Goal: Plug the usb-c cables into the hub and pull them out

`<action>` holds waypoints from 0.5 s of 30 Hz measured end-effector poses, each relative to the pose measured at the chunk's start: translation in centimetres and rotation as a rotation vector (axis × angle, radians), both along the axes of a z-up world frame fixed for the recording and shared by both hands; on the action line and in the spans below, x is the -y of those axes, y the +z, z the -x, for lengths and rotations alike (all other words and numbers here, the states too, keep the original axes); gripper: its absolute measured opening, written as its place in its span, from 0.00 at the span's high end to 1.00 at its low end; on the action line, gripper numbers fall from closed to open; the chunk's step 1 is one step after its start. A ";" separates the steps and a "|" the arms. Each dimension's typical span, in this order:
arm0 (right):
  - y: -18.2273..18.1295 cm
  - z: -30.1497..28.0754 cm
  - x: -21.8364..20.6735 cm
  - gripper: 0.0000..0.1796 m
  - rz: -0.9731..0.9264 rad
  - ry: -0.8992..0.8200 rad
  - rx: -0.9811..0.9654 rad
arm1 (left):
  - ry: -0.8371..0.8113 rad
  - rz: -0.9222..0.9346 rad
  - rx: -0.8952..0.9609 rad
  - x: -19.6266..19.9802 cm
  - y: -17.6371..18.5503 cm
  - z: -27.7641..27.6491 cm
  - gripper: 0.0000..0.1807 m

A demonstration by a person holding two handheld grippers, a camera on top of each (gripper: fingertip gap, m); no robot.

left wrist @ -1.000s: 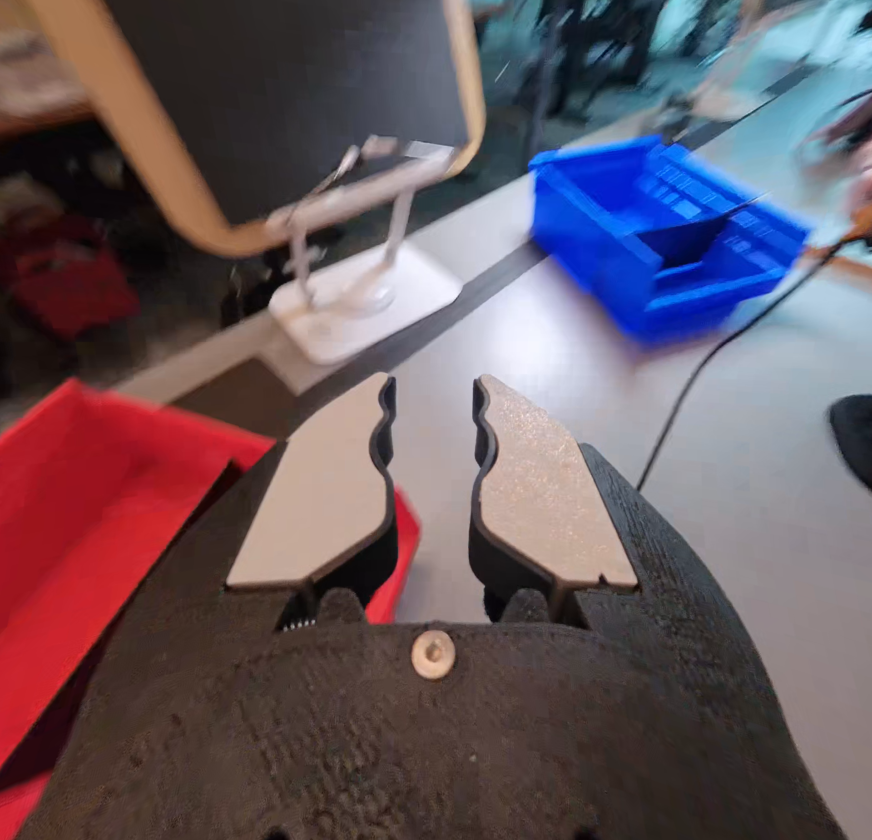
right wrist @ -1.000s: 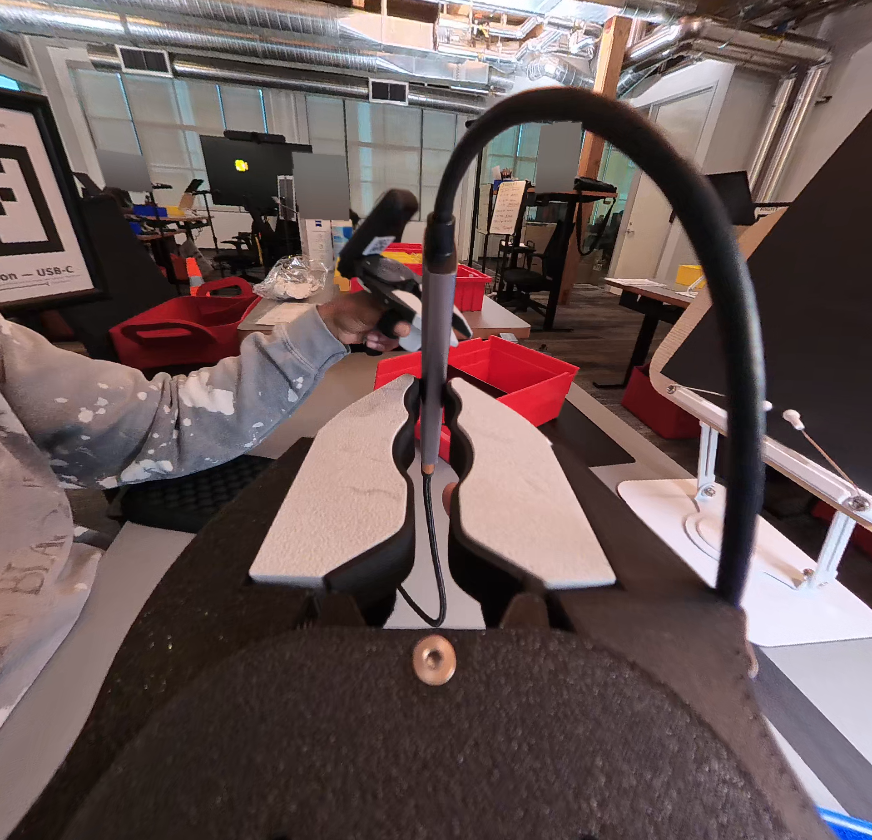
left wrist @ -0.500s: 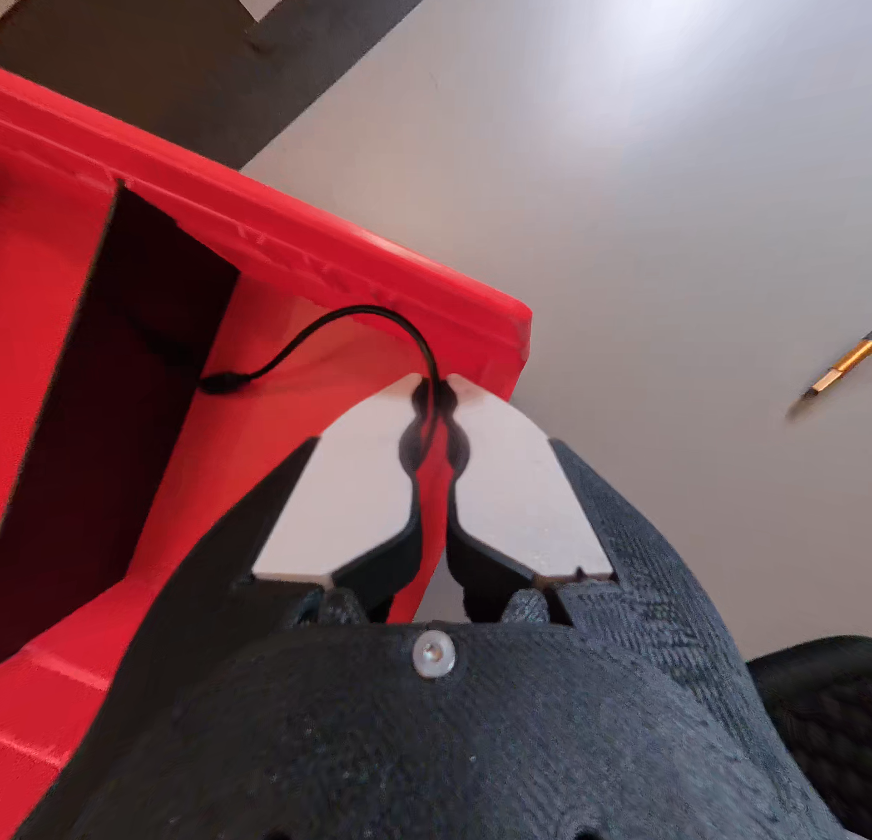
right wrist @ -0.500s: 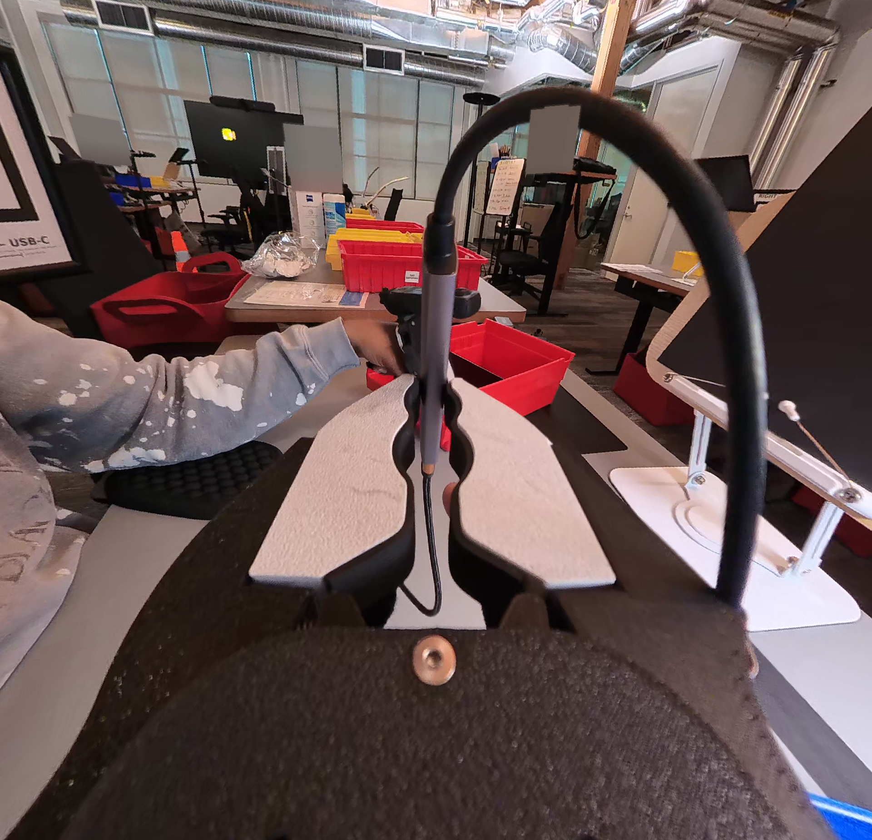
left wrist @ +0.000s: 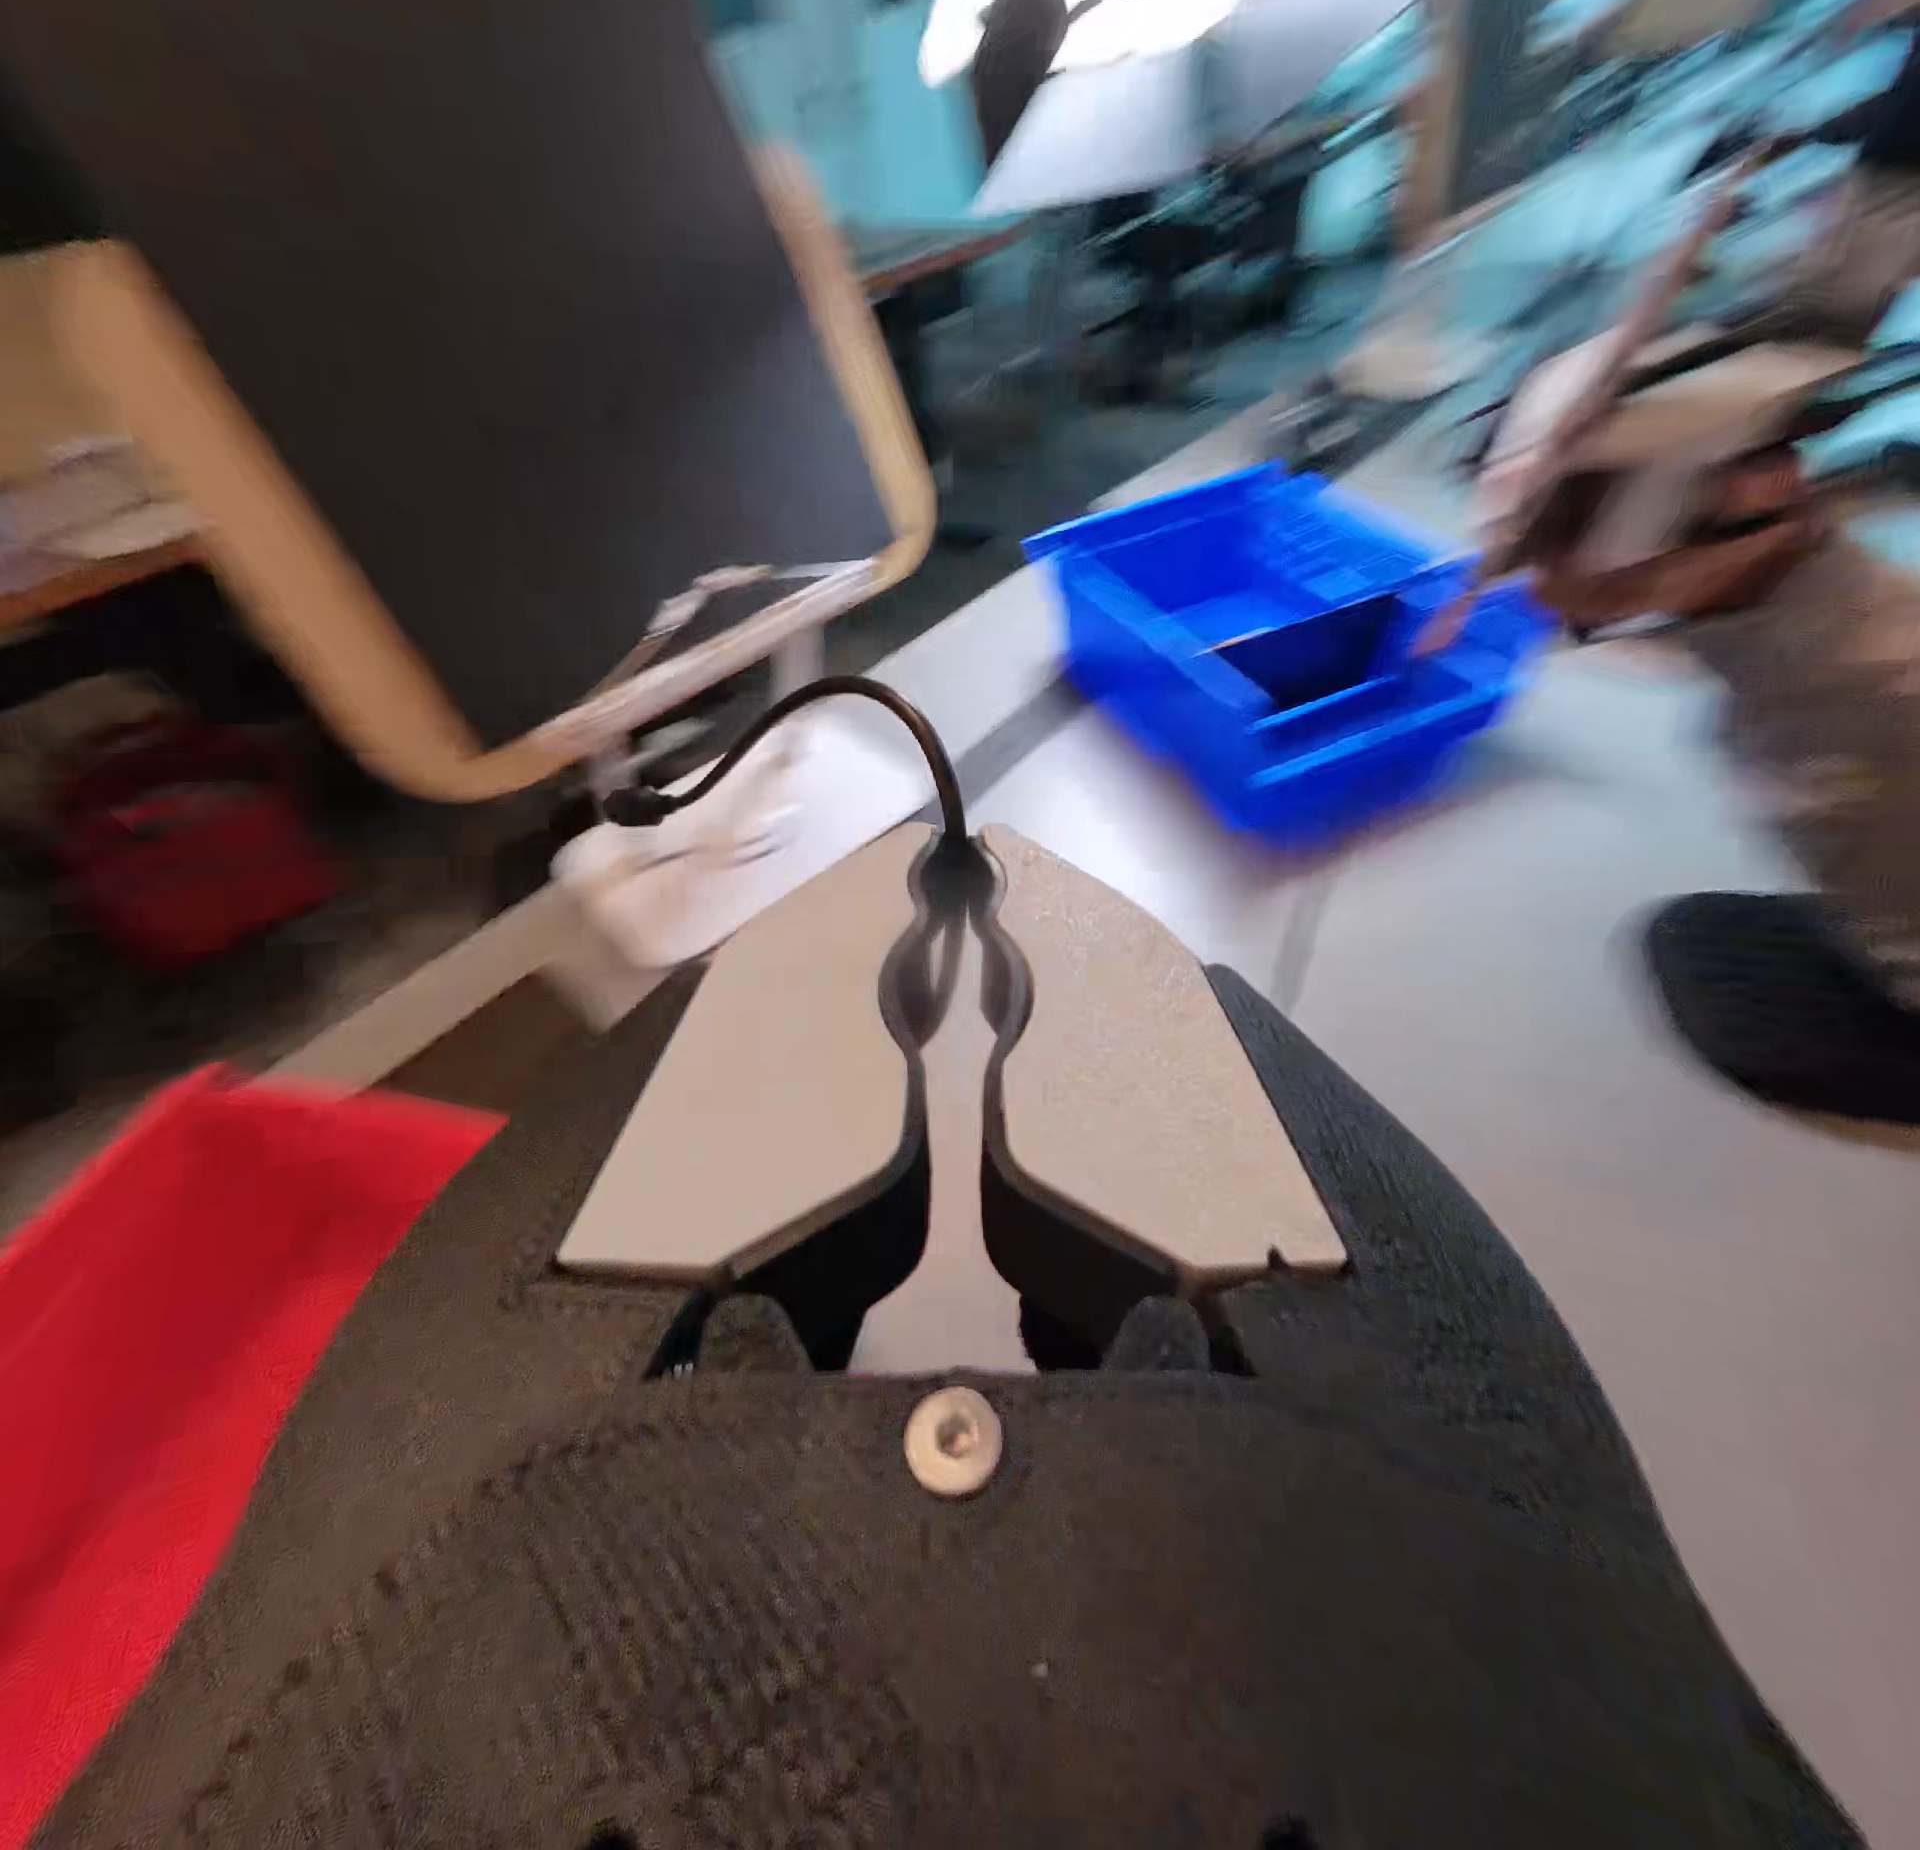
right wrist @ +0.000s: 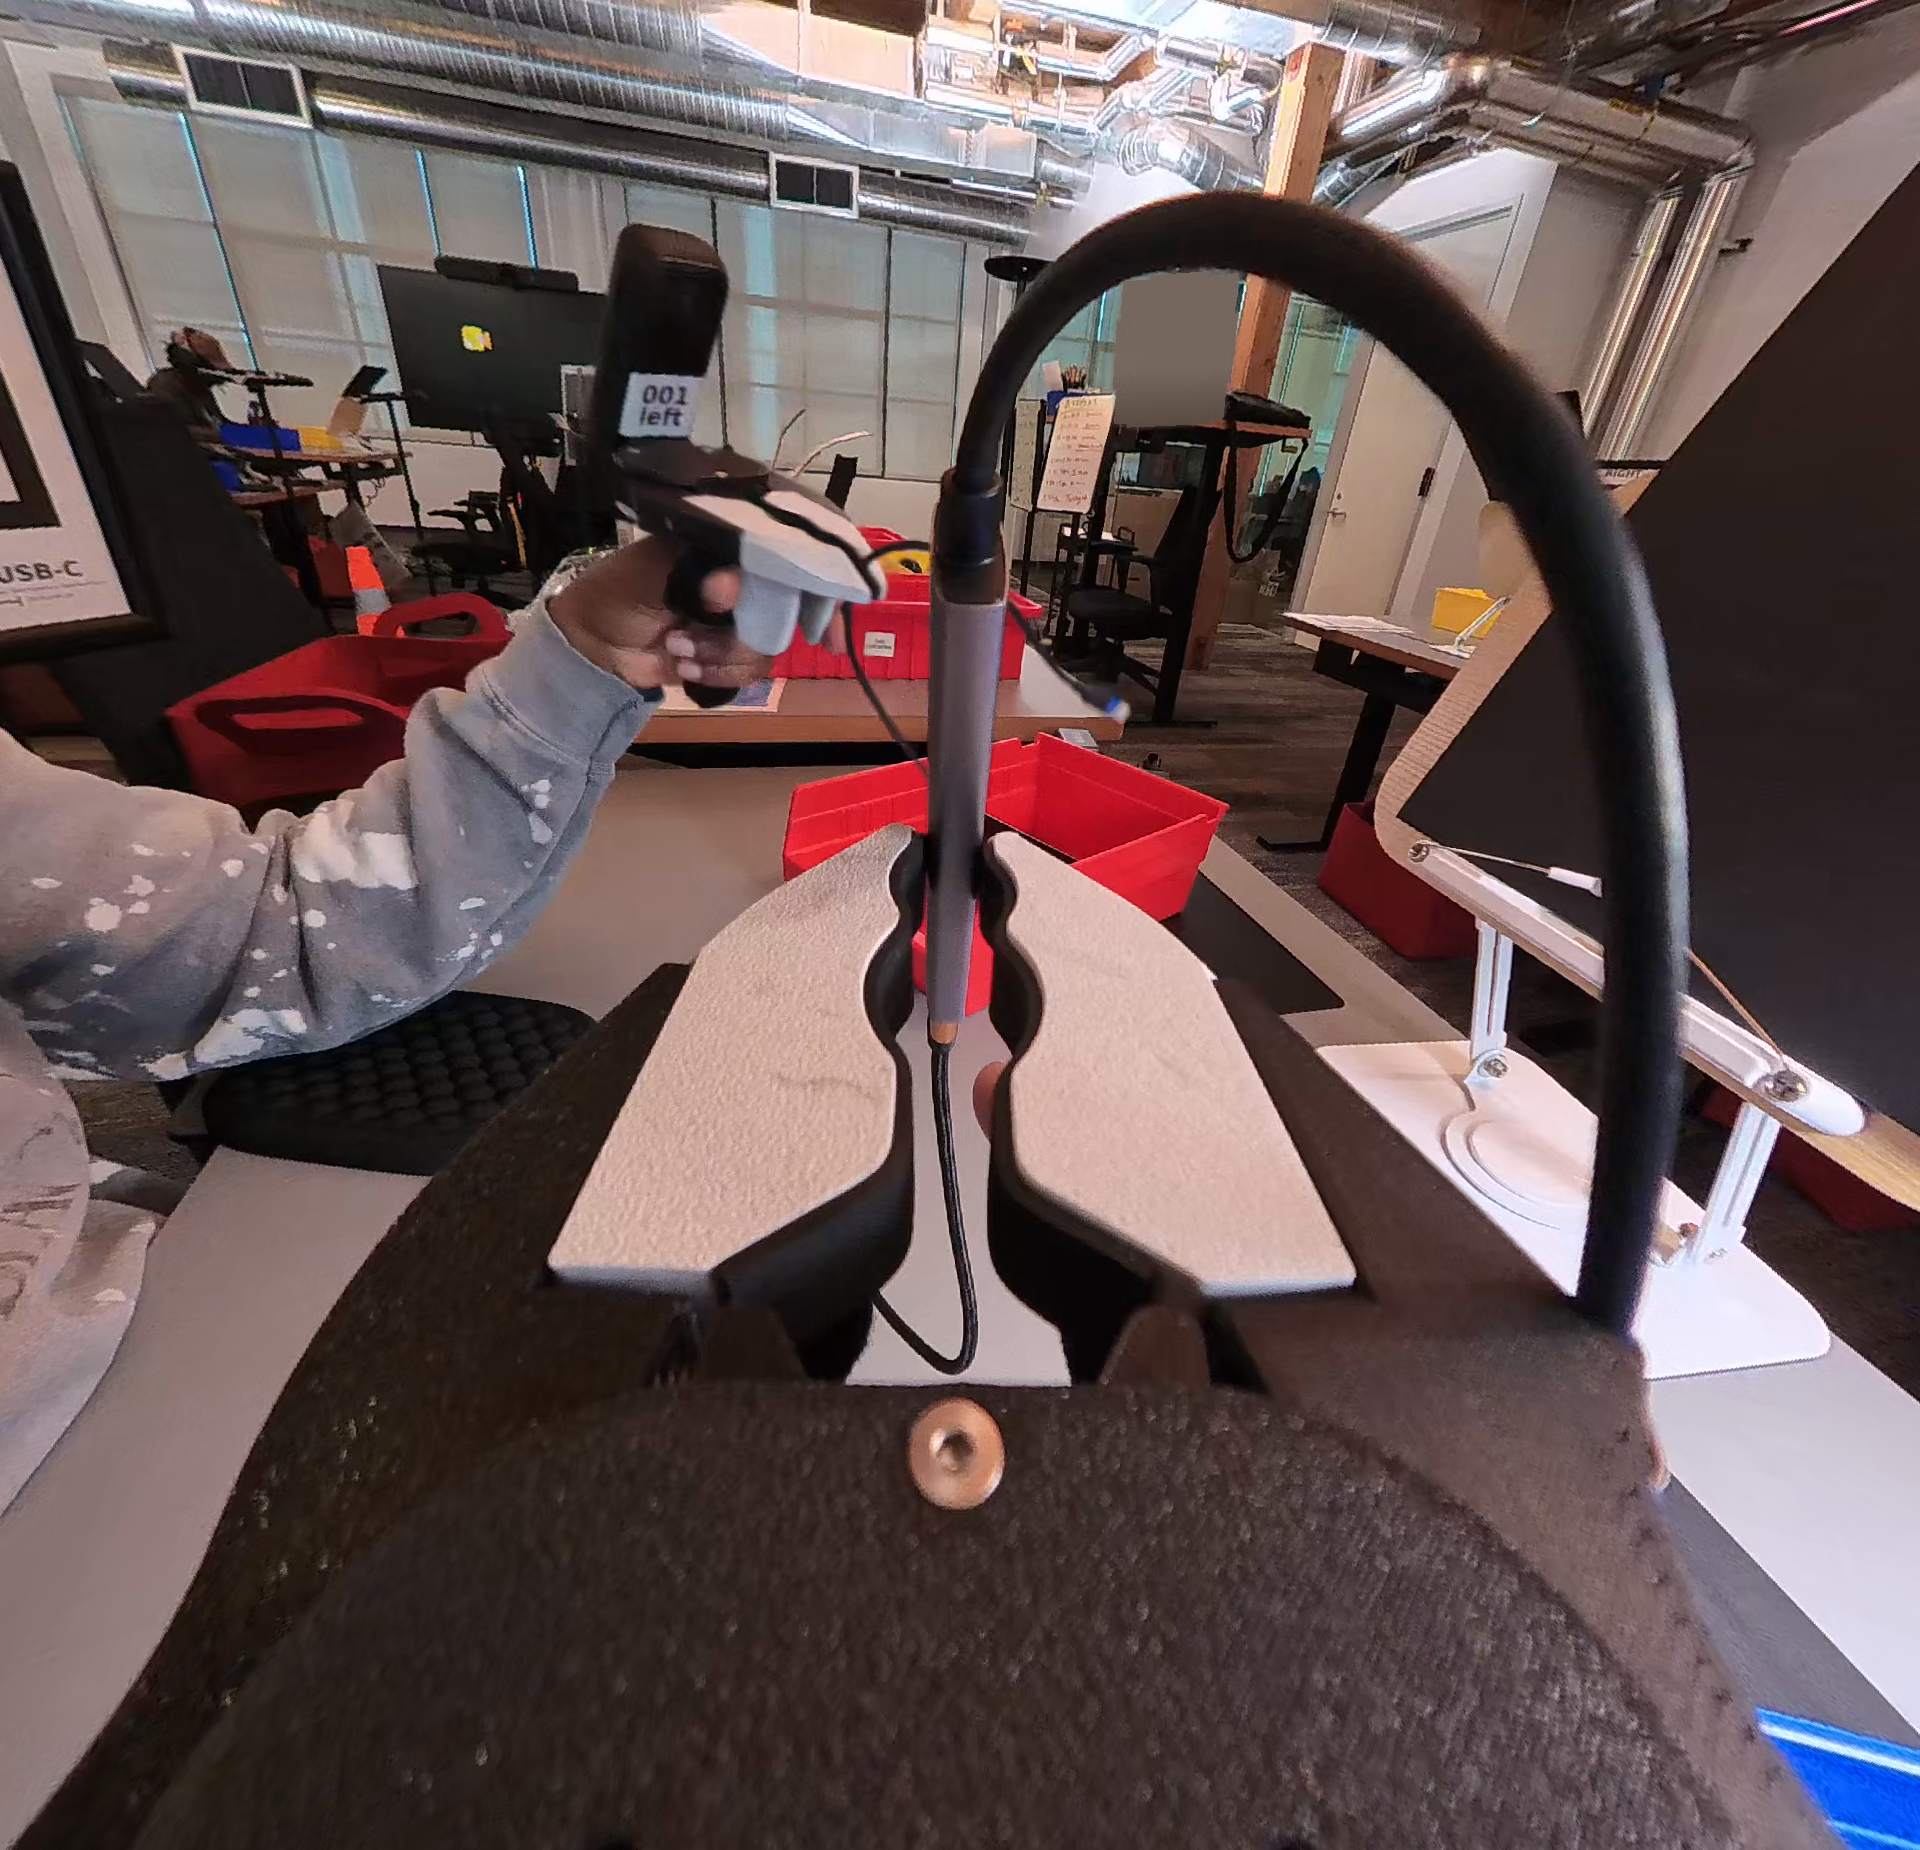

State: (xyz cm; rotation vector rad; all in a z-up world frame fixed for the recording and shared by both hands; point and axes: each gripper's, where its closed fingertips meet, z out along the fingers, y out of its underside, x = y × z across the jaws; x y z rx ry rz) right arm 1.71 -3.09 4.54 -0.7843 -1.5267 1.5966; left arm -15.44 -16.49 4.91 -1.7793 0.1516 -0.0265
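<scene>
grey table (right wrist: 644, 865): left tongs (left wrist: 954, 844) pinch thin cable (left wrist: 831, 704).

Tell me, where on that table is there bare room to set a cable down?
The widest bare stretch is the grey tabletop between the blue bin and the black mat. There is another strip between the red bin and the white stand base. The person's side is crowded by the sleeve.

Red bin (right wrist: 1101, 813), blue bin (left wrist: 1278, 647), black cable (left wrist: 831, 720)
</scene>
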 end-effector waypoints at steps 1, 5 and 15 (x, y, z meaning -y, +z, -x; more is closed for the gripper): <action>0.0 0.0 0.0 0.95 -0.002 0.000 0.001 | -0.108 -0.022 0.081 -0.4 0.2 -1.7 0.98; 0.0 -0.1 -0.2 0.95 -0.013 -0.013 0.007 | -0.392 0.071 0.365 -3.6 -3.1 -5.9 0.98; -0.2 -0.9 -3.4 0.95 -0.031 -0.113 0.025 | -0.369 0.638 0.495 -8.3 -20.1 -6.8 0.98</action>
